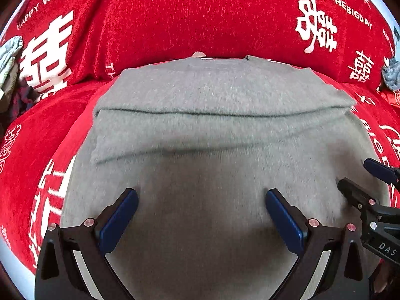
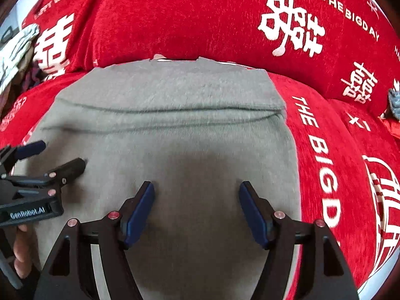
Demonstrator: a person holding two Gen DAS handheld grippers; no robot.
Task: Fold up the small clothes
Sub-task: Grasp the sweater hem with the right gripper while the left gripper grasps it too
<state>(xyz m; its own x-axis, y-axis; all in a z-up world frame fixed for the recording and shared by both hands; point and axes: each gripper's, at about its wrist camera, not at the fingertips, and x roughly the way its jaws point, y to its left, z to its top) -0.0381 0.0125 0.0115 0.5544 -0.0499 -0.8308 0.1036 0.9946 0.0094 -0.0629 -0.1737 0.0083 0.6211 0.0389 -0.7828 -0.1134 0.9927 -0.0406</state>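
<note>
A grey garment (image 1: 220, 135) lies flat on a red sofa cover, with layers folded across its far half; the right wrist view shows the same garment (image 2: 175, 130). My left gripper (image 1: 201, 198) hangs above its near part, jaws wide apart and nothing between them. My right gripper (image 2: 197, 192) is above the garment's right portion, open too, with only cloth below. The right gripper (image 1: 360, 175) shows at the right edge of the left wrist view, and the left gripper (image 2: 60, 155) at the left edge of the right wrist view.
The red cover (image 1: 175, 12) with white lettering drapes over the seat and backrest. A pile of other clothes (image 1: 10, 70) sits at the far left. A small blue-grey cloth (image 1: 392, 75) lies at the far right. A hand (image 2: 20, 252) holds the left gripper.
</note>
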